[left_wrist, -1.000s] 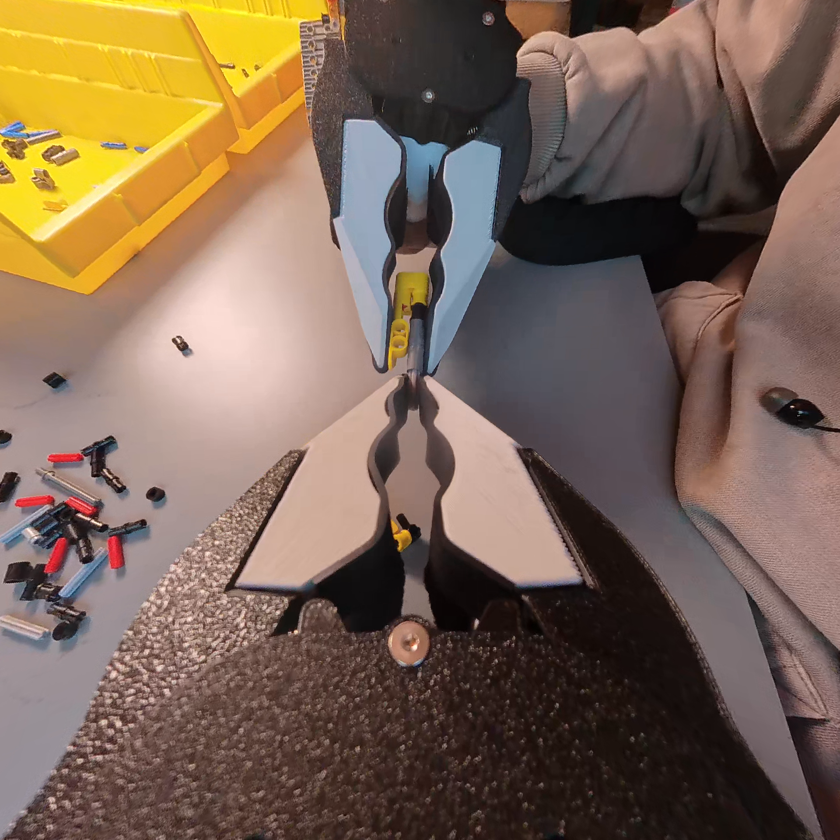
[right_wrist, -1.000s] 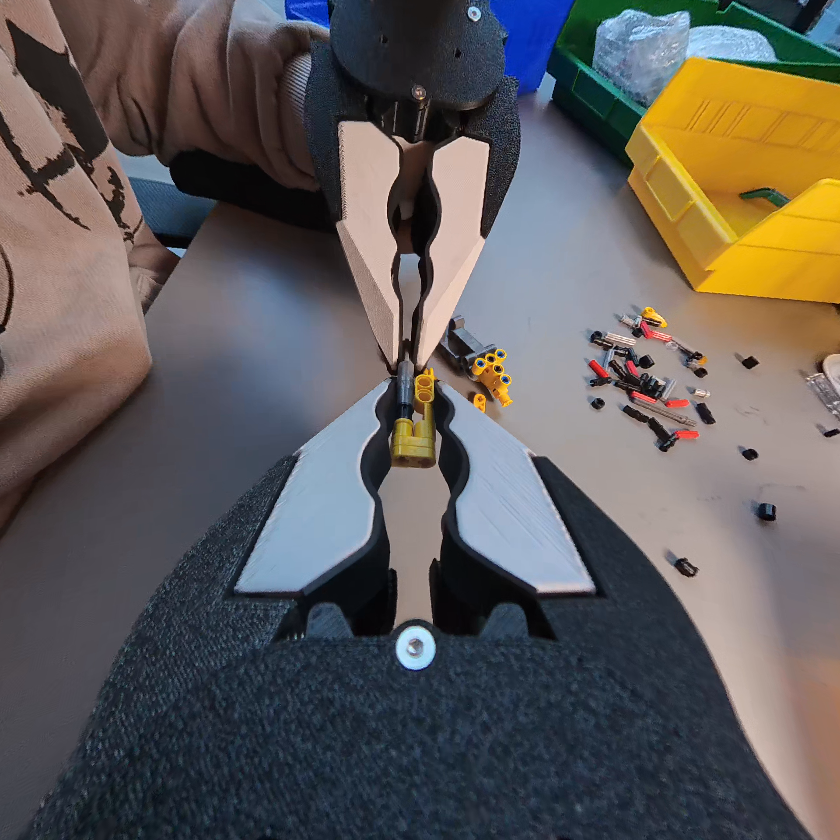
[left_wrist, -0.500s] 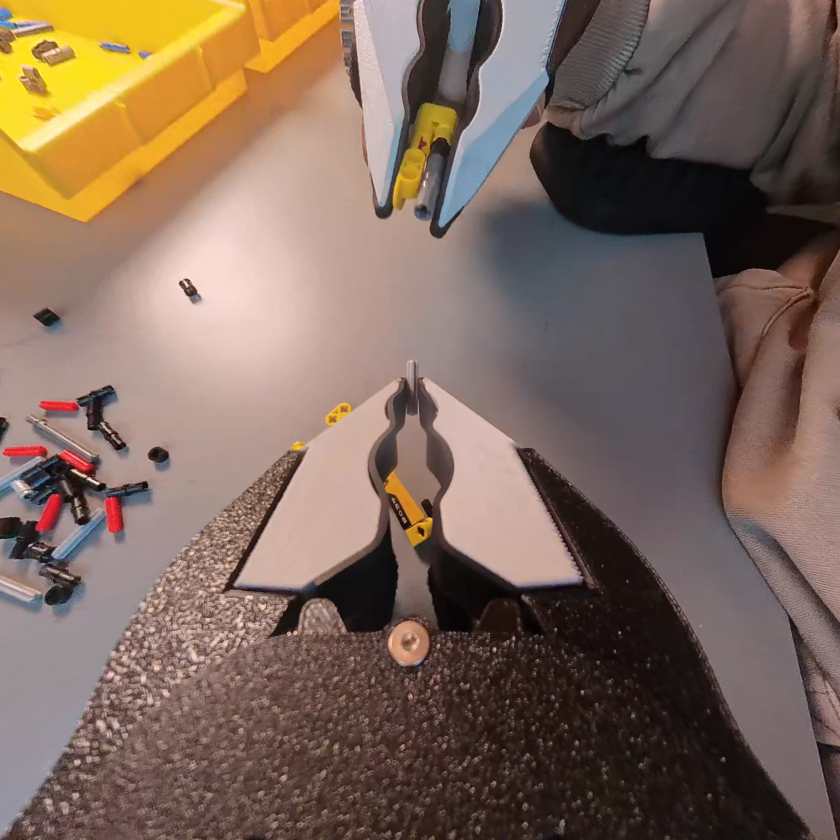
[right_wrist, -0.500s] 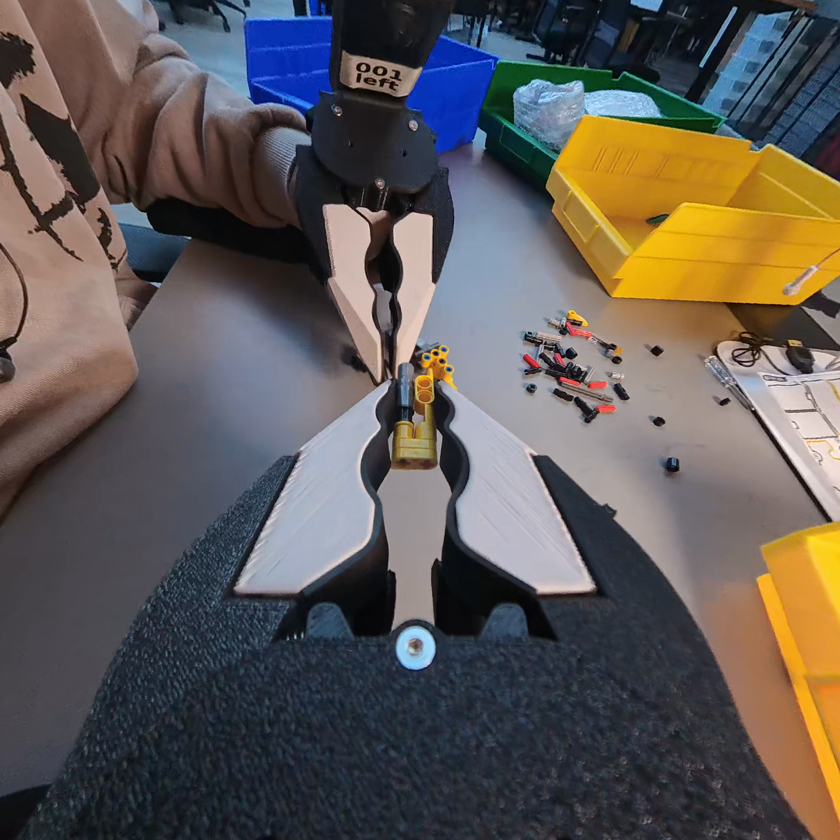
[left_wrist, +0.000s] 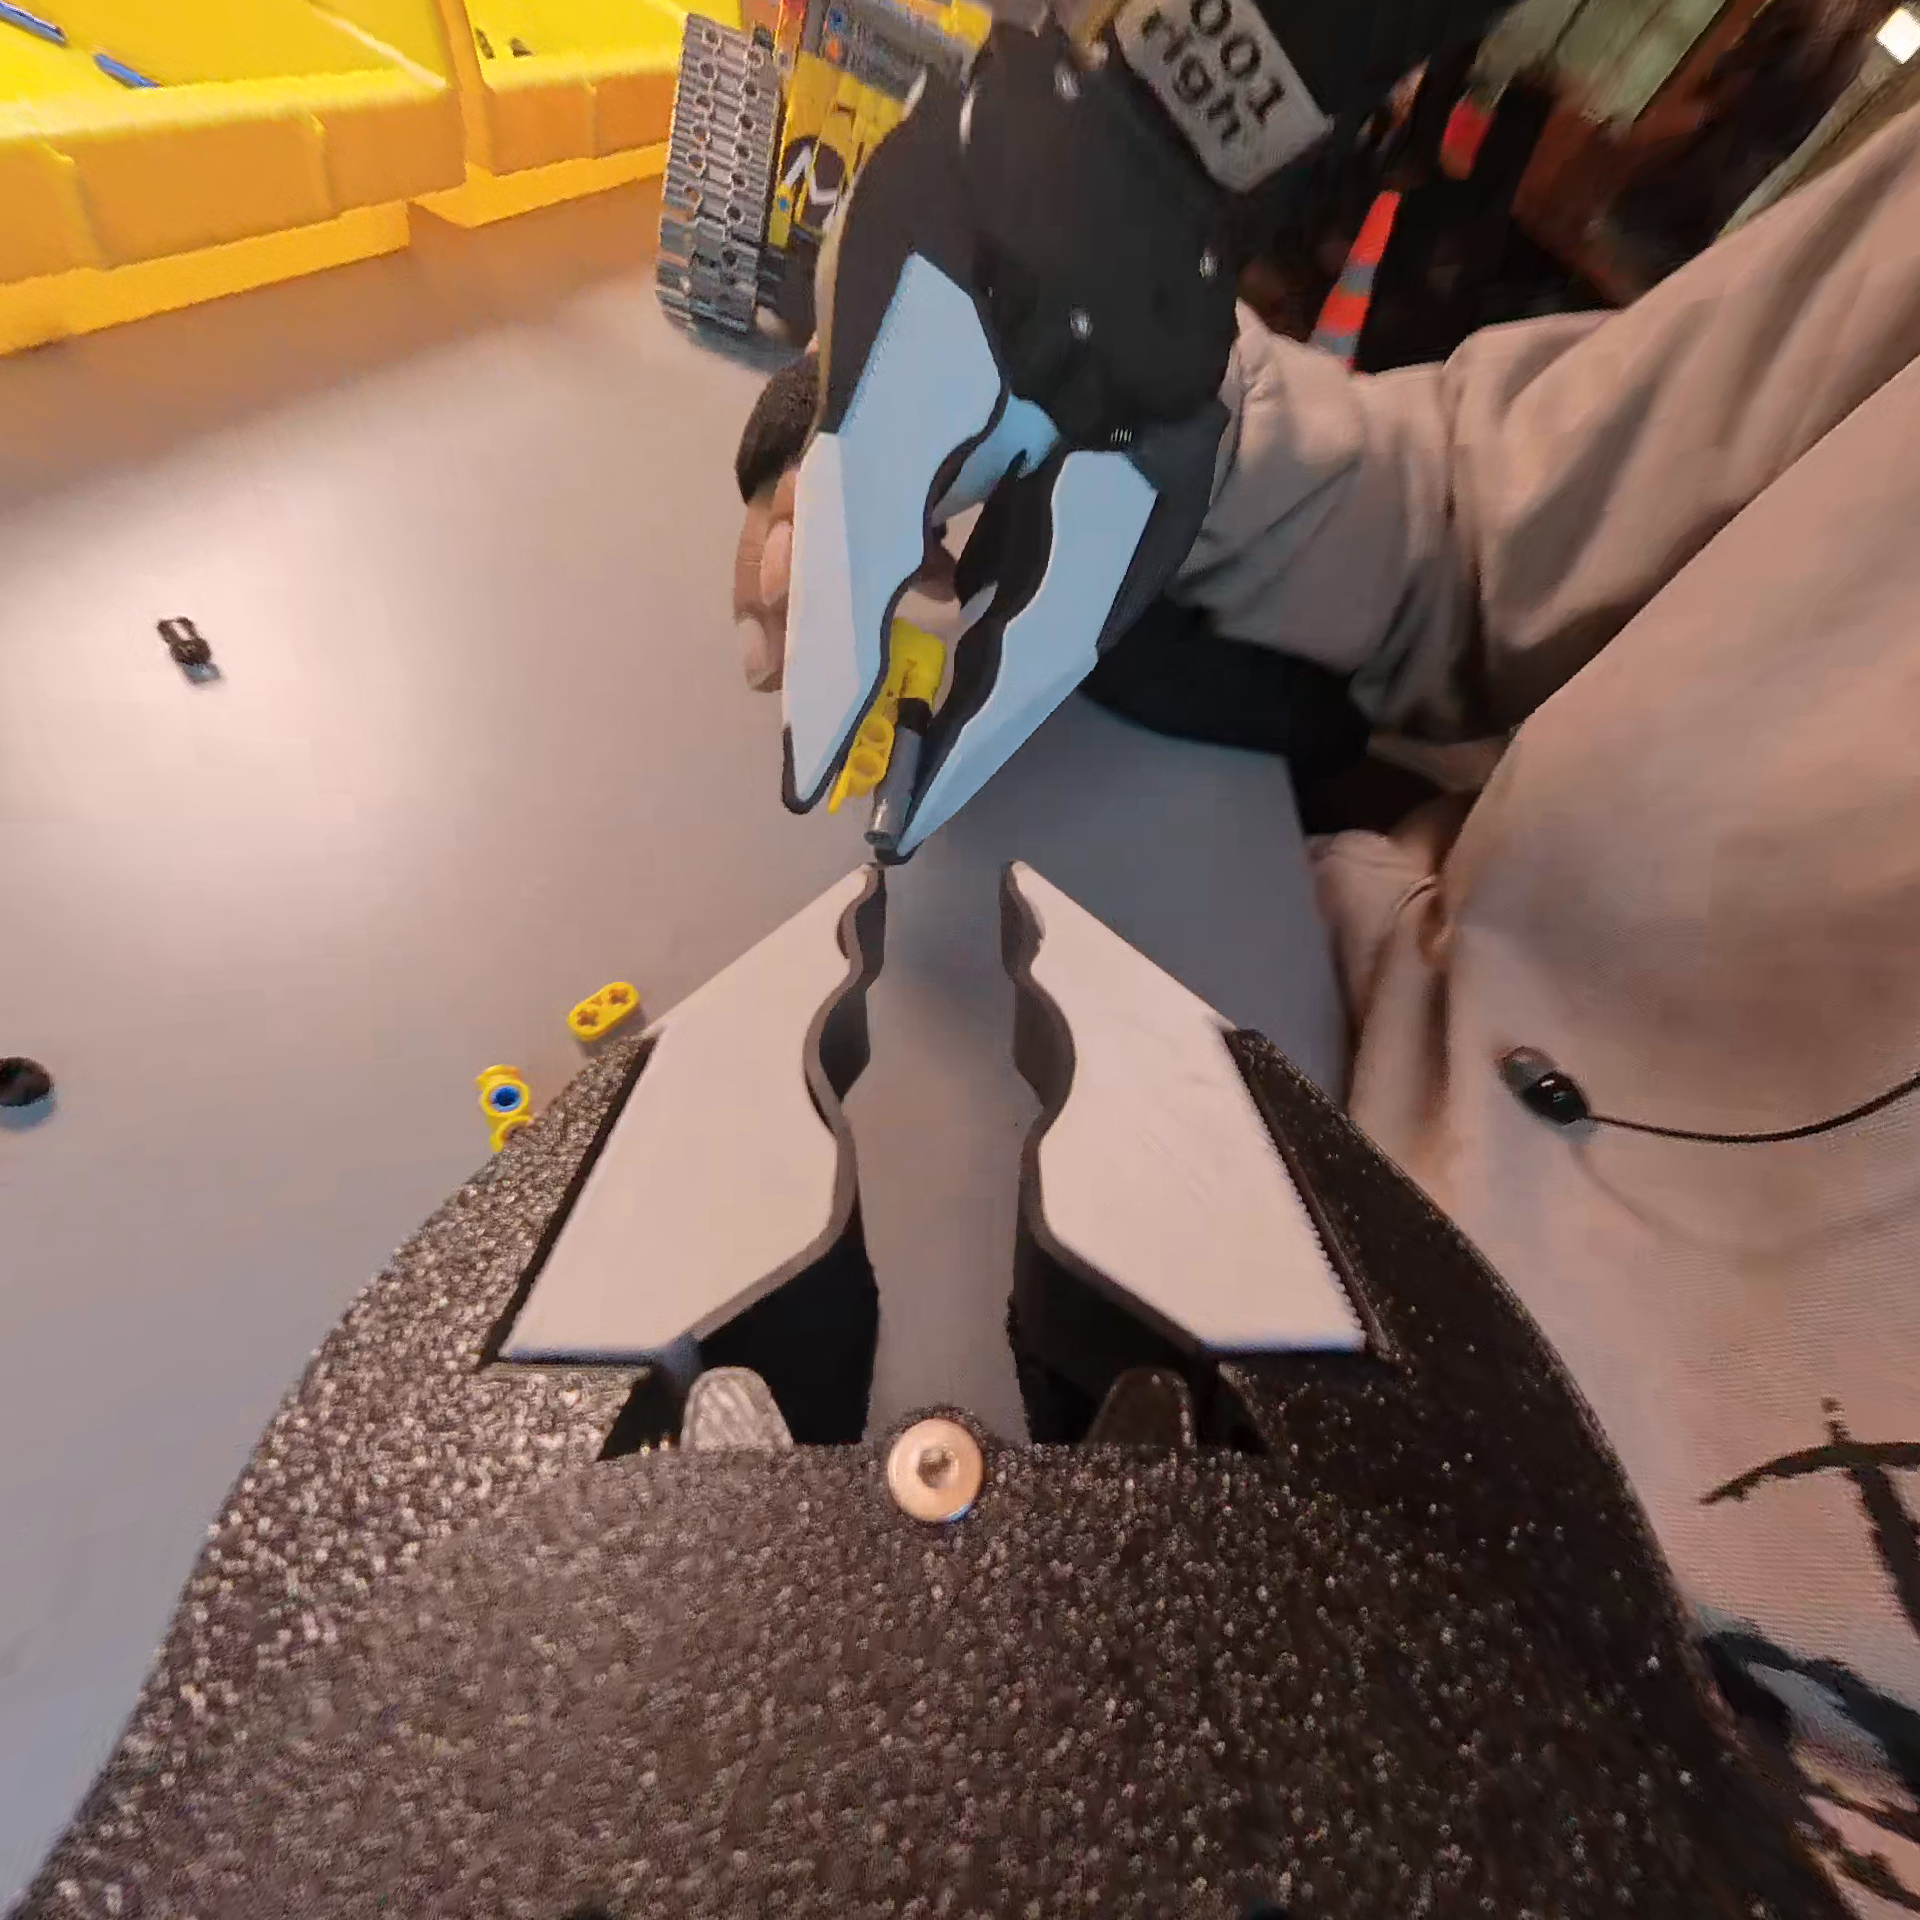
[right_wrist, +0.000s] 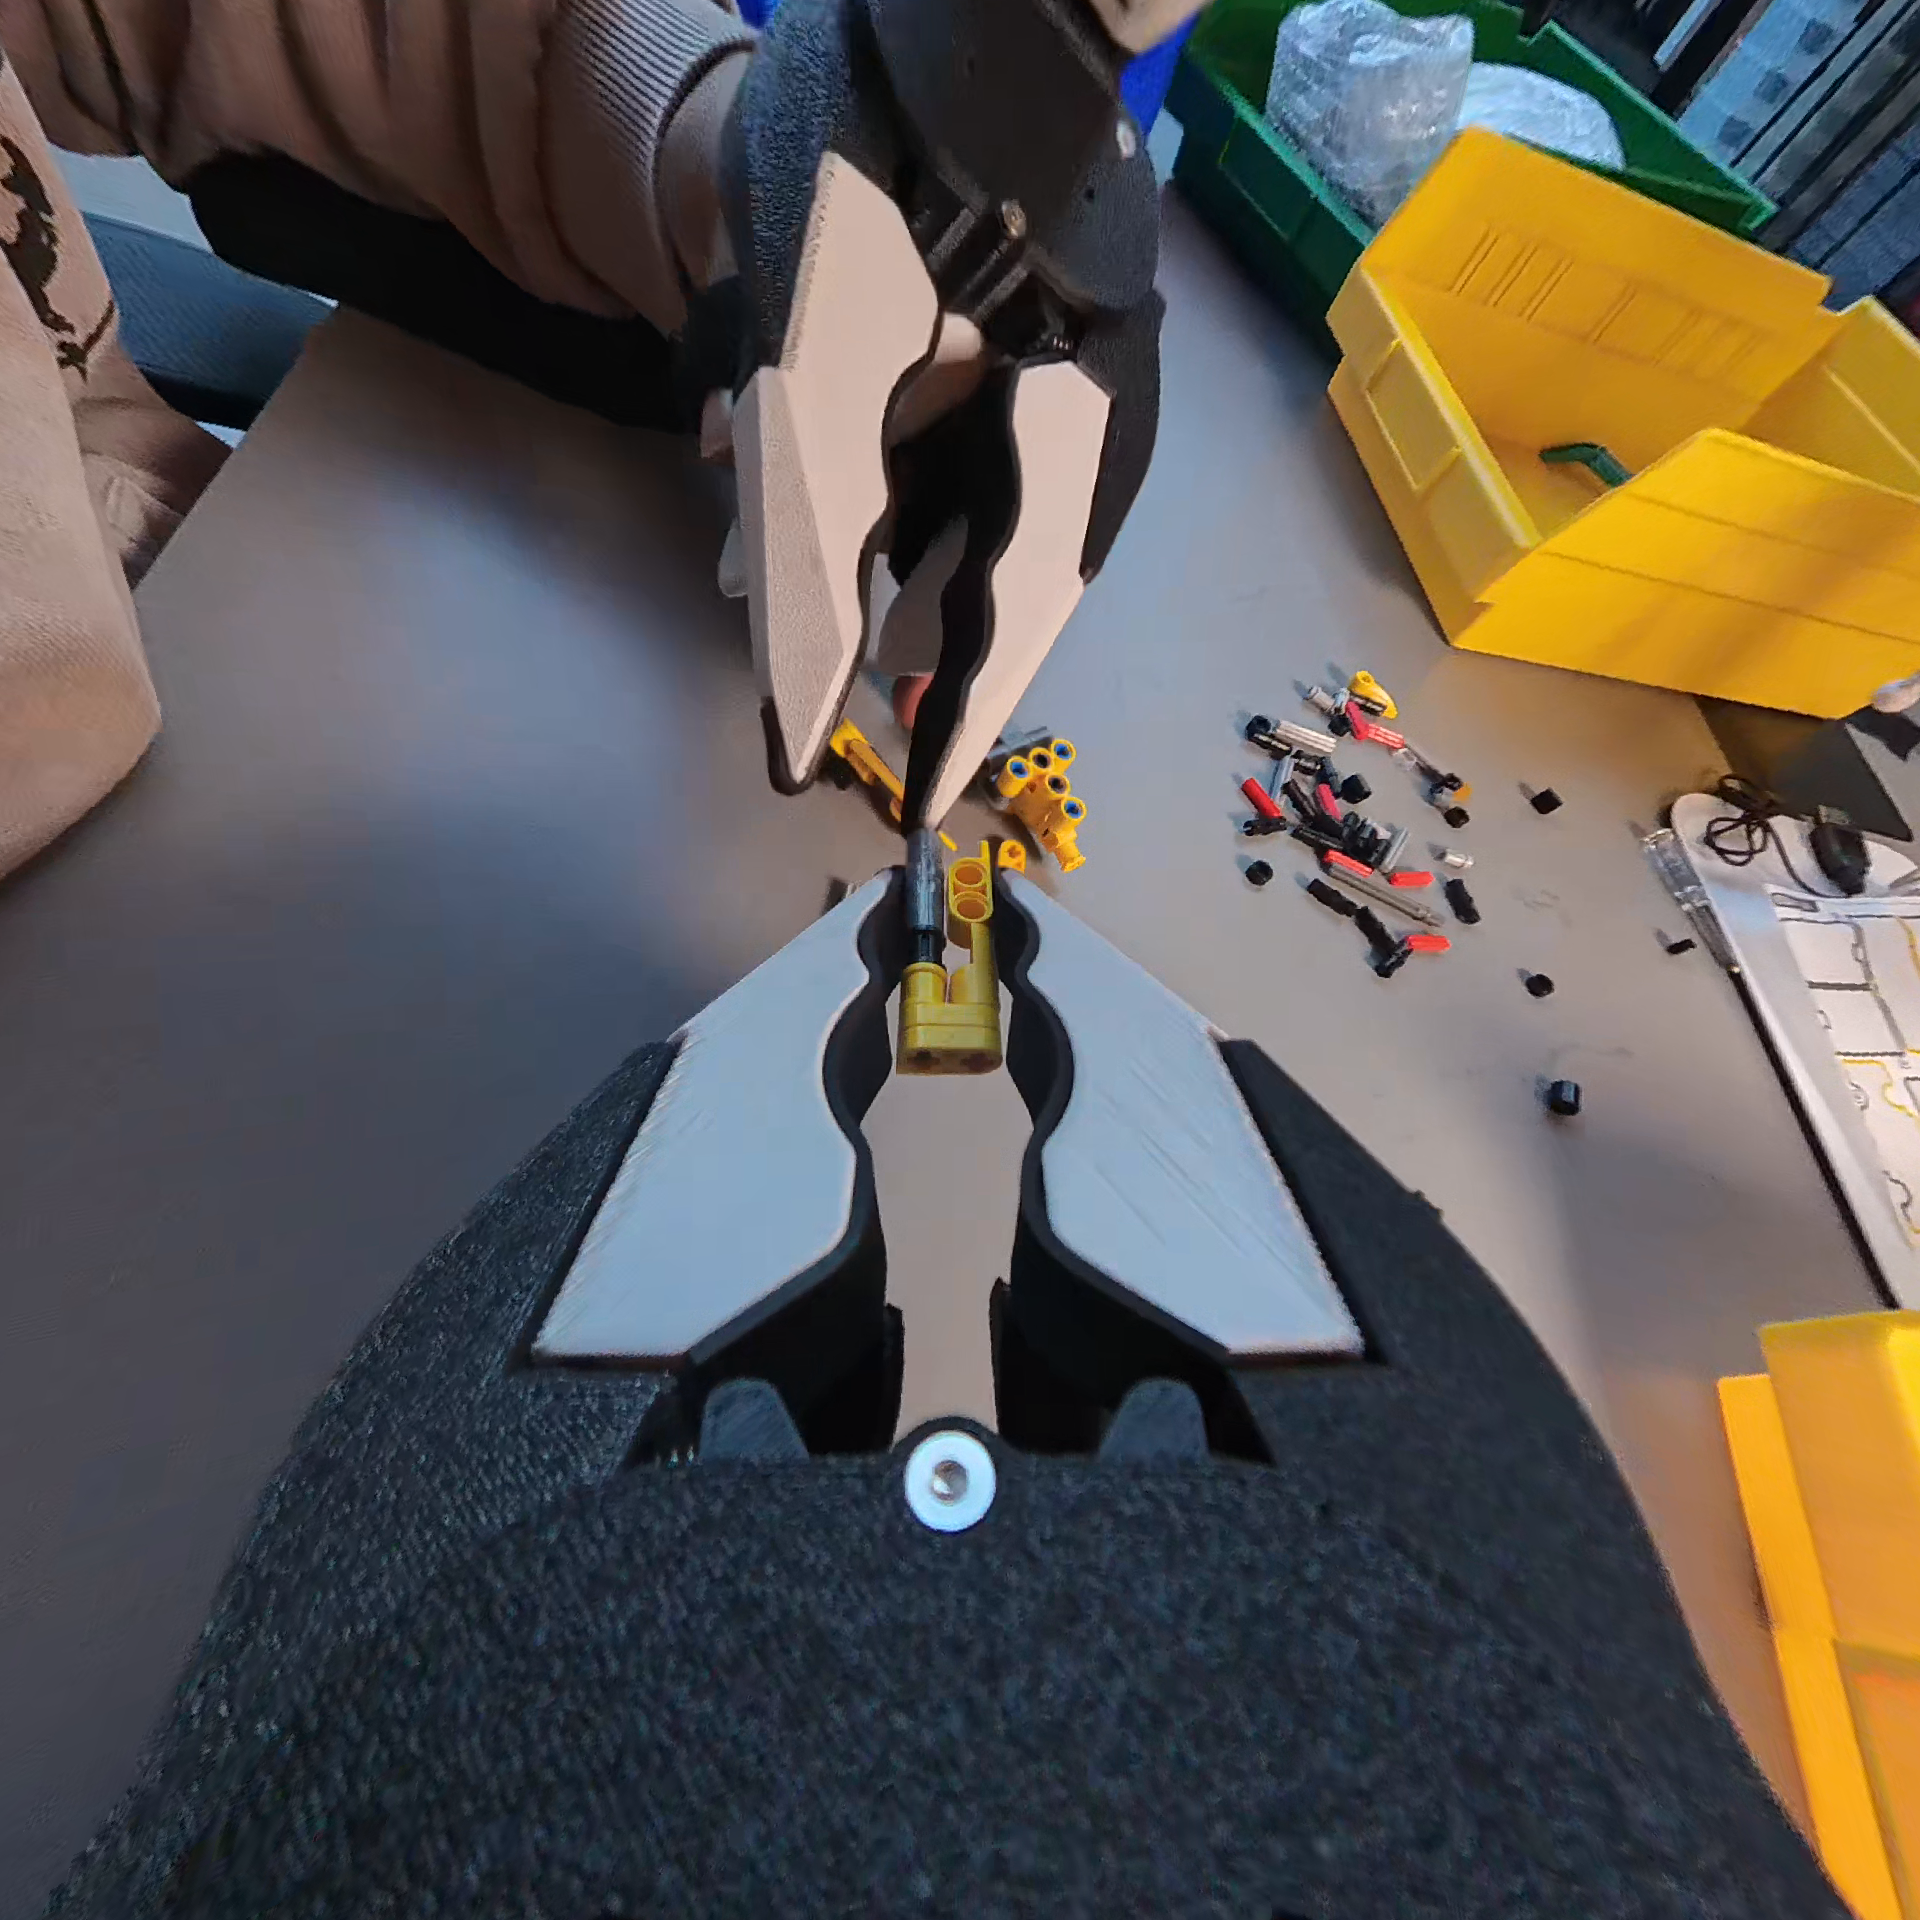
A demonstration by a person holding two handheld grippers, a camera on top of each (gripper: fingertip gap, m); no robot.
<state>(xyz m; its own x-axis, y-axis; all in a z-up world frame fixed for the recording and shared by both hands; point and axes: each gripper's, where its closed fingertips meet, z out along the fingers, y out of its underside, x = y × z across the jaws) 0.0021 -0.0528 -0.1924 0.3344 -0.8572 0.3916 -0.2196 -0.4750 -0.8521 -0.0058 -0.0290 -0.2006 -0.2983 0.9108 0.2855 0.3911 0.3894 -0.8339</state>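
Observation:
My right gripper (right_wrist: 945, 883) is shut on a yellow connector piece (right_wrist: 951, 997) with a dark axle (right_wrist: 922, 894) that sticks out past its fingertips. It also shows in the left wrist view (left_wrist: 862, 826), tilted, with the yellow piece (left_wrist: 899, 691) and the axle (left_wrist: 896, 774) between its fingers. My left gripper (left_wrist: 940, 883) is open with nothing between its fingers. In the right wrist view it (right_wrist: 868, 795) hangs just above the axle's free end, one fingertip (right_wrist: 940, 800) at or touching it. Both are held over the grey table (right_wrist: 468, 727).
A yellow assembly with blue pins (right_wrist: 1044, 795) and a heap of small red, black and grey pieces (right_wrist: 1340, 831) lie to the right. Yellow bins (right_wrist: 1621, 468) and a green bin (right_wrist: 1299, 208) stand behind; a printed sheet (right_wrist: 1849, 1018) lies far right. Small yellow pieces (left_wrist: 605, 1010) lie by my left gripper. My two grippers' fingertips are within a few centimetres of each other.
My left gripper has opened; the small grey pin at its tips half a second ago is gone from them. The two grippers have come close again, tip to tip.

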